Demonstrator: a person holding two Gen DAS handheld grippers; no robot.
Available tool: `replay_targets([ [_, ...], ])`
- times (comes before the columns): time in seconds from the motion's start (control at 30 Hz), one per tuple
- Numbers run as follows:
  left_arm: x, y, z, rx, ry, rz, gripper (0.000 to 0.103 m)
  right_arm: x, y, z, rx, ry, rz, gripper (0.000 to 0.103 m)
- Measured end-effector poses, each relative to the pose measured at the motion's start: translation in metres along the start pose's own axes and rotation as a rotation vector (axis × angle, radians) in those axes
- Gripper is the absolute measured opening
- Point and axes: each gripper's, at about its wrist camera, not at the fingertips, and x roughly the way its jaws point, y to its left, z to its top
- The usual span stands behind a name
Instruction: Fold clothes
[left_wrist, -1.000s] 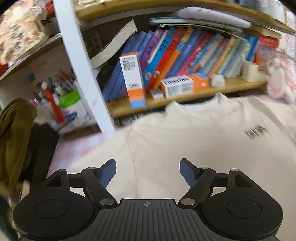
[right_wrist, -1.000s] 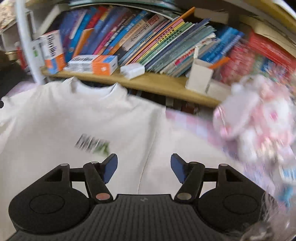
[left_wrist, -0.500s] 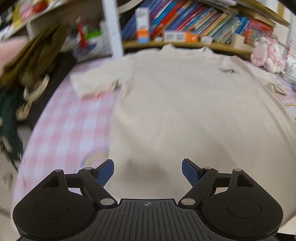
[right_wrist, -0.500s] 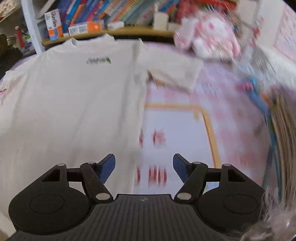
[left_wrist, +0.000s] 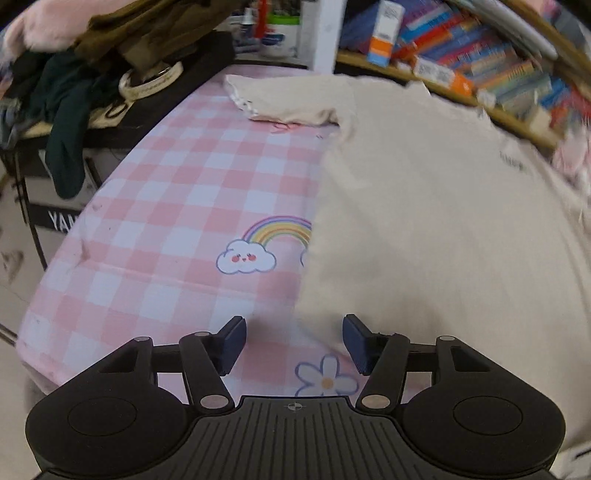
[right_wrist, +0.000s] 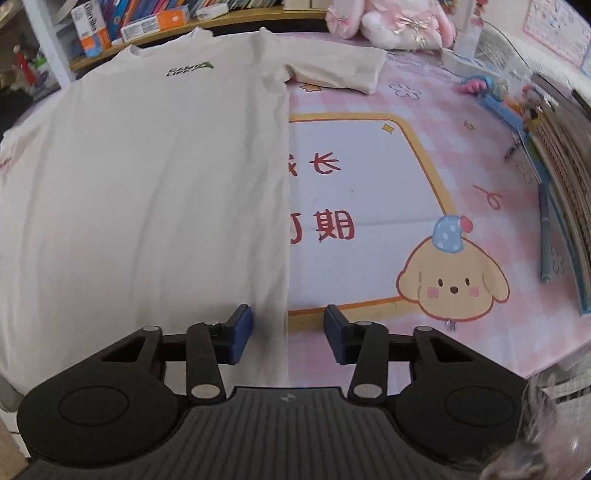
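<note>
A: Where's the shirt?

B: The cream T-shirt (right_wrist: 147, 177) lies flat on the desk (right_wrist: 480, 155), front up, collar toward the bookshelf (left_wrist: 480, 66). The desk wears a pink checked cloth with a puppy drawing (right_wrist: 452, 284).

A: And the left tongs (left_wrist: 293, 341)?

B: Over the shirt's bottom corner on that side, beside a rainbow cloud print (left_wrist: 258, 247). The jaws have just been closing, with the corner of cloth between them, but the pads are not pressing it.

A: The right tongs (right_wrist: 288, 334)?

B: Astride the shirt's other side edge near the hem. They have just been closing too, a narrow gap left, pads clear of the cloth. One sleeve (right_wrist: 340, 70) lies spread near a pink plush toy (right_wrist: 388, 18).
</note>
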Motion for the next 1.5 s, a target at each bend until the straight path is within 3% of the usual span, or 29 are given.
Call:
replay_targets([
  [0.07,0.003,0.002,0.002,-0.041,0.01,-0.071,0.056,0.0,0.002,0.001,-0.014,0.001,0.008,0.026],
  [0.13,0.006,-0.006,0.009,-0.064,0.006,-0.136,0.012,0.001,0.003,0.003,-0.028,0.003,0.021,0.014],
  [0.17,0.008,-0.014,0.015,-0.065,0.003,-0.169,0.006,0.001,0.005,0.004,-0.035,0.005,0.022,0.013],
  [0.27,0.012,-0.051,0.039,-0.039,-0.033,-0.35,0.0,0.002,0.008,0.005,-0.047,0.004,0.014,0.012],
  [0.37,0.014,-0.094,0.069,0.058,-0.071,-0.462,0.001,0.003,0.007,0.006,-0.039,0.007,0.018,0.012],
  [0.47,-0.003,-0.098,0.084,0.116,-0.143,-0.418,0.009,0.003,0.007,0.006,-0.04,0.014,0.017,0.012],
  [0.53,-0.014,-0.083,0.079,0.175,-0.172,-0.333,0.022,0.002,0.007,0.006,-0.039,0.015,0.018,0.012],
  [0.63,-0.015,-0.043,0.054,0.139,-0.108,-0.183,0.044,0.002,0.006,0.003,-0.03,0.003,0.025,0.012],
  [0.67,-0.013,-0.03,0.045,0.091,-0.073,-0.156,0.048,0.002,0.006,0.003,-0.032,0.002,0.025,0.012],
  [0.73,-0.005,-0.005,0.026,-0.038,0.009,-0.129,0.071,0.002,0.006,0.003,-0.037,0.001,0.025,0.012],
  [0.8,0.001,0.011,0.011,-0.164,0.077,-0.12,0.072,0.002,0.007,0.003,-0.047,0.001,0.022,0.012],
  [0.9,-0.002,0.013,-0.007,-0.23,0.063,-0.09,0.073,0.002,0.007,0.004,-0.061,0.006,0.021,0.012],
  [1.07,-0.007,-0.007,-0.02,-0.213,-0.009,-0.016,0.065,0.003,0.006,0.005,-0.091,0.012,0.038,0.012],
  [1.13,-0.004,-0.014,-0.019,-0.233,-0.02,-0.011,0.016,0.003,0.005,0.006,-0.105,0.015,0.047,0.012],
  [1.2,0.003,-0.018,-0.015,-0.279,-0.002,-0.036,0.001,0.003,0.004,0.006,-0.121,0.015,0.059,0.012],
  [1.33,0.002,-0.04,0.002,-0.311,-0.024,-0.076,0.0,0.003,0.0,0.005,-0.159,0.006,0.091,0.012],
  [1.5,0.01,-0.133,0.052,-0.136,-0.071,-0.207,0.0,0.003,-0.003,0.004,-0.19,0.004,0.117,0.012],
])
